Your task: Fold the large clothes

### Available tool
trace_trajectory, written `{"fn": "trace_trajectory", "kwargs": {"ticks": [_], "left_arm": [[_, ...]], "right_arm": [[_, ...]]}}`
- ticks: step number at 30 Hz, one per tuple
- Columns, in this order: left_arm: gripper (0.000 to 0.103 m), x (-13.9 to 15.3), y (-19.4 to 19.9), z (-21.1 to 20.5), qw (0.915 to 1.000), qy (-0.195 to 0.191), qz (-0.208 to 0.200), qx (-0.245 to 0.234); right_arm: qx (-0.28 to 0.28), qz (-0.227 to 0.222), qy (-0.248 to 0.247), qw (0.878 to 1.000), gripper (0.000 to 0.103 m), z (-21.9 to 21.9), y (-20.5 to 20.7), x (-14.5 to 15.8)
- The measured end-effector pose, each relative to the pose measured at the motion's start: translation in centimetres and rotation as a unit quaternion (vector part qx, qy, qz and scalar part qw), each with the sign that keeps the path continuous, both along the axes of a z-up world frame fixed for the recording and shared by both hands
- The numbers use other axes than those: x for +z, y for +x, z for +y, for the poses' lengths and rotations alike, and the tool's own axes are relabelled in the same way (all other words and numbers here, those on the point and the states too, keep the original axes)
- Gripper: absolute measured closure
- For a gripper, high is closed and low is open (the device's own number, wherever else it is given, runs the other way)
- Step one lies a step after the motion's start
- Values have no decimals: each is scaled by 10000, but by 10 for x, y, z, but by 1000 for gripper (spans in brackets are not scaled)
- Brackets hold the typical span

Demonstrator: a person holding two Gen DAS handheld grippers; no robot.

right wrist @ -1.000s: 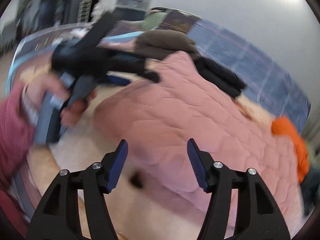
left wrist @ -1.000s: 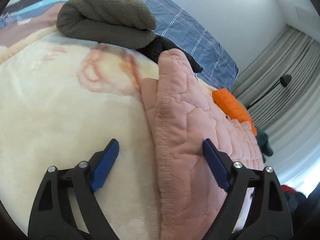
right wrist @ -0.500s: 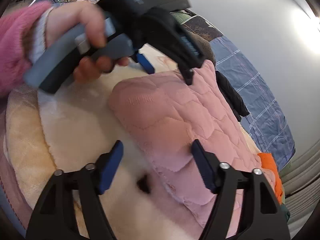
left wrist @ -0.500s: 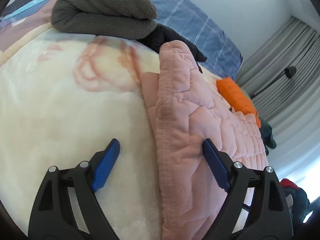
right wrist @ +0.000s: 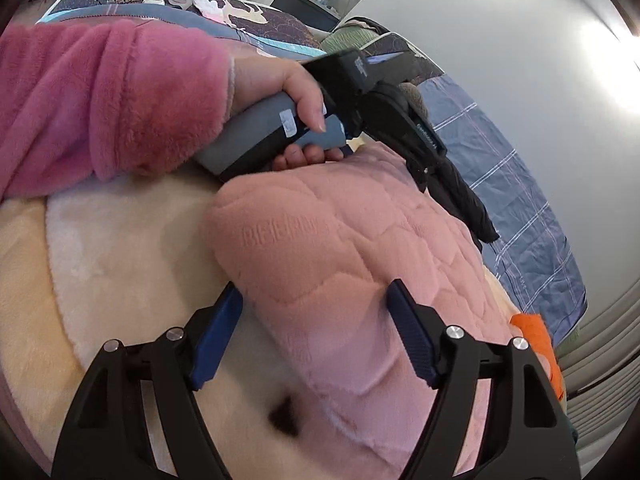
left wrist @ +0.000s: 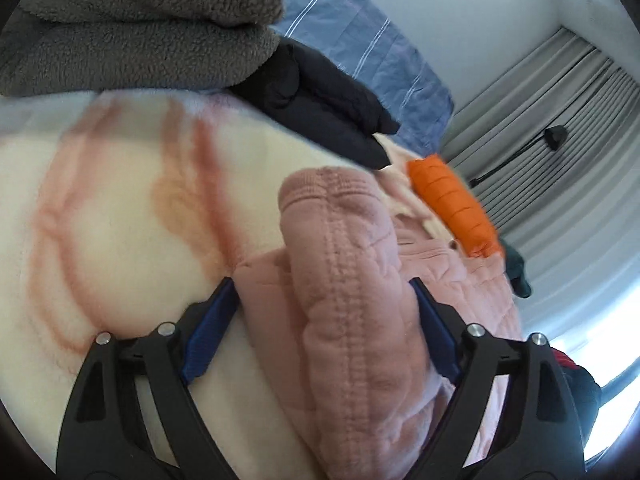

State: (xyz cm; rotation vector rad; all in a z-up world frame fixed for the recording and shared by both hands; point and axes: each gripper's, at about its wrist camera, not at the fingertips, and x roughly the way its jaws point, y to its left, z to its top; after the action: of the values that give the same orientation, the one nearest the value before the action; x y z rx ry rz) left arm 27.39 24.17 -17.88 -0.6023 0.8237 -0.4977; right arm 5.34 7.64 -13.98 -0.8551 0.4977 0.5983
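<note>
Home bedroom, cream fleece blanket [left wrist: 120, 248] on a bed, blue striped bedding [left wrist: 372, 56], grey curtains [left wrist: 568, 120]

grey fleece [left wrist: 132, 28], orange roll [left wrist: 454, 204], curtains [left wrist: 560, 128]

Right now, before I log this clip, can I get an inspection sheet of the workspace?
Surface: cream blanket with reddish pattern, on a bed.
Job's things: pink quilted garment, folded edge raised.
Clutter: grey fleece, black garment, orange garment, all apart from the pink one.
Grippers: left hand-held gripper closing, pink edge between its pads; right hand-held gripper open astride the pink garment.
Cables: nothing seen.
Surroundings: grey curtains, blue striped bedding.
</note>
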Motion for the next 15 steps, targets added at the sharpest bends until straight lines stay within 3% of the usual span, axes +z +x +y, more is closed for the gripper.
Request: {"fn": "trace_trajectory", "kwargs": {"ticks": [8,15], "left_arm": [[32,-2,-5,2,9997,-126,-189,-91],[33,-2,-7,3,9996,-85,-232,-97]], "right_arm": [[-106,-176,-7,9998,29,20,18,-6],[-289,-242,161,9992,46,19,19,-3]]}}
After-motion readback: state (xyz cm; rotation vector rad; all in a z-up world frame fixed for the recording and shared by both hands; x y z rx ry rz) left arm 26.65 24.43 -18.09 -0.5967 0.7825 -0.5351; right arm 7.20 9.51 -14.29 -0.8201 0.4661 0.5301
